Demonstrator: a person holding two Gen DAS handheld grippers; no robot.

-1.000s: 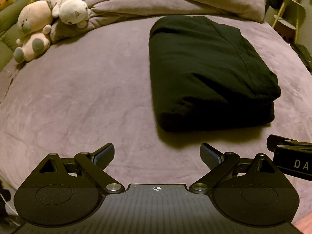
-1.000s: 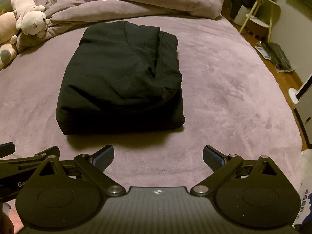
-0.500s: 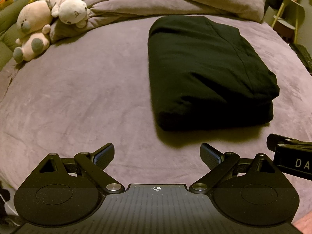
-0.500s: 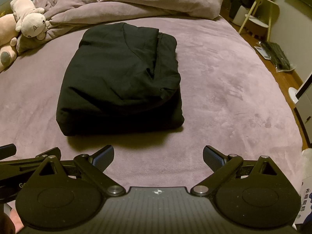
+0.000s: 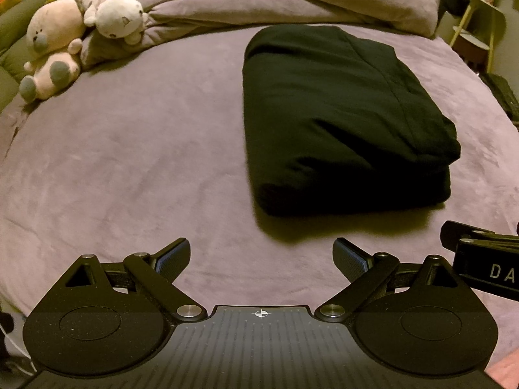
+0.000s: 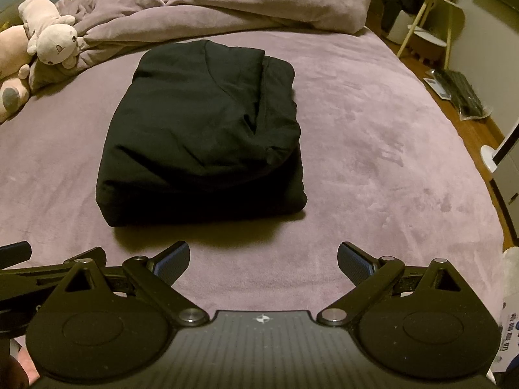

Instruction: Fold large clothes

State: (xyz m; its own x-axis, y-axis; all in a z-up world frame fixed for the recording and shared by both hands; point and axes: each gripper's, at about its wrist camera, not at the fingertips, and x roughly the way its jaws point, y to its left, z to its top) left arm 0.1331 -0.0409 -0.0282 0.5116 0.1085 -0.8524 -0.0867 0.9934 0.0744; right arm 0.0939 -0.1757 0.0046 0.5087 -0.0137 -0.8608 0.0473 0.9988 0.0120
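The black garment (image 6: 201, 136) is lying folded in a compact stack mid-bed (image 6: 373, 149); left gripper (image 5: 261, 257) and right gripper (image 6: 263, 259) are hovering wide, empty, short of it; folding is appearing complete, next calling only for a check

My left gripper (image 5: 261, 259) spread wide above the purple bedspread (image 5: 129, 162), folded black garment (image 5: 340, 123) lying ahead, untouched, two plush toys (image 5: 81, 29) far left, my right gripper (image 5: 480, 259) beside mine

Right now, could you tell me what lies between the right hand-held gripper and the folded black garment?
Only bare purple bedcover, shaded by the garment; the right hand-held gripper is open, as the right wrist view shows.
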